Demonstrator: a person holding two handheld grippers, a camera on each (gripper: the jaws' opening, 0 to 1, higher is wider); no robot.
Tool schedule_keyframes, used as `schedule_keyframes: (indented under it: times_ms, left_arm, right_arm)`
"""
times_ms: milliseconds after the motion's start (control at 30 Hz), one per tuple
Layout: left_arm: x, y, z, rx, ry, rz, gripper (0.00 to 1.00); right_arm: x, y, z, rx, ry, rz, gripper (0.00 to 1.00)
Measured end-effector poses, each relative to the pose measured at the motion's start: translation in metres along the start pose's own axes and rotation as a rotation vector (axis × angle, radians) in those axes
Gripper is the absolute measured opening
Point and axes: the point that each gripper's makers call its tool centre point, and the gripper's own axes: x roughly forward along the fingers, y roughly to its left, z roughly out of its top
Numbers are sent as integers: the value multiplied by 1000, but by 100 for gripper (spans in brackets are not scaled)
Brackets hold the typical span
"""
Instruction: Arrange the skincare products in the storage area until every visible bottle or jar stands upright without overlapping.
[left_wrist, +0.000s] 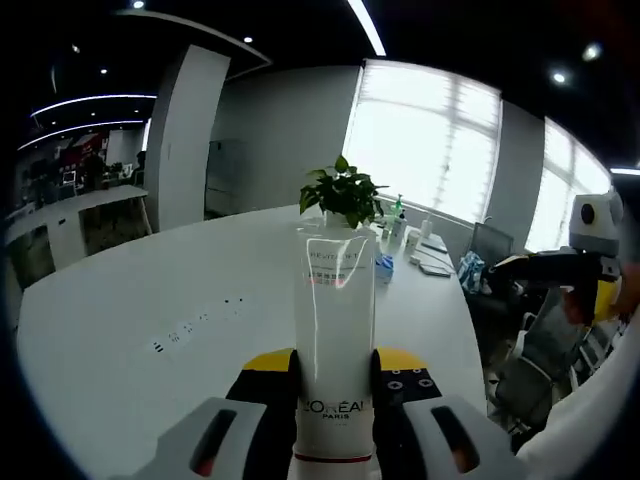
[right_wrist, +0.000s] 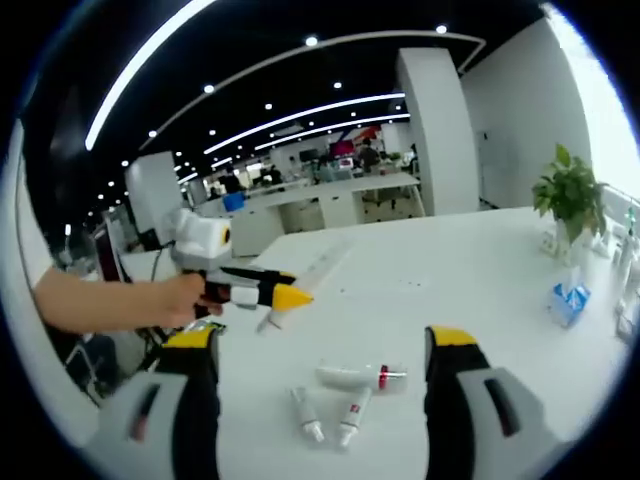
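My left gripper (left_wrist: 333, 365) is shut on a tall white L'Oréal tube (left_wrist: 335, 320), which rises straight up between the jaws. In the right gripper view a hand holds that left gripper (right_wrist: 290, 297) out over the table, and the white tube (right_wrist: 315, 272) slants across it. My right gripper (right_wrist: 322, 342) stands open, nothing between its jaws. Below it three small white tubes lie flat on the white table (right_wrist: 480, 270): a thicker one with a red band (right_wrist: 360, 377) and two thin ones (right_wrist: 307, 415) (right_wrist: 350, 418). The right gripper (left_wrist: 590, 285) shows at the right edge.
A potted plant (left_wrist: 343, 192) (right_wrist: 570, 195) stands at the table's far side. Beside it are a small blue box (left_wrist: 384, 268) (right_wrist: 568, 302) and several bottles (left_wrist: 398, 222) near the window. Office chairs (left_wrist: 530, 350) stand past the table edge.
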Motion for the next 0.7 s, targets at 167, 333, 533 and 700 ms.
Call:
schedule_keyframes:
  times_ms: [167,333,533,700]
  left_arm:
    - [-19,-5,15,-42,-67,63,26]
    - [-36,-18,22,-57,-125,93,26]
    - [-56,-30,11,-72,-123,143,26]
    - [-74,-39,-4,-88,-117,184,26]
  right_arm:
    - [17,1,7,3,-13,93,83]
    - [30,5,-10,66,32,190,83]
    - [42,23,-19,93,29,321,84]
    - [50,48,-21,130,11,447,81]
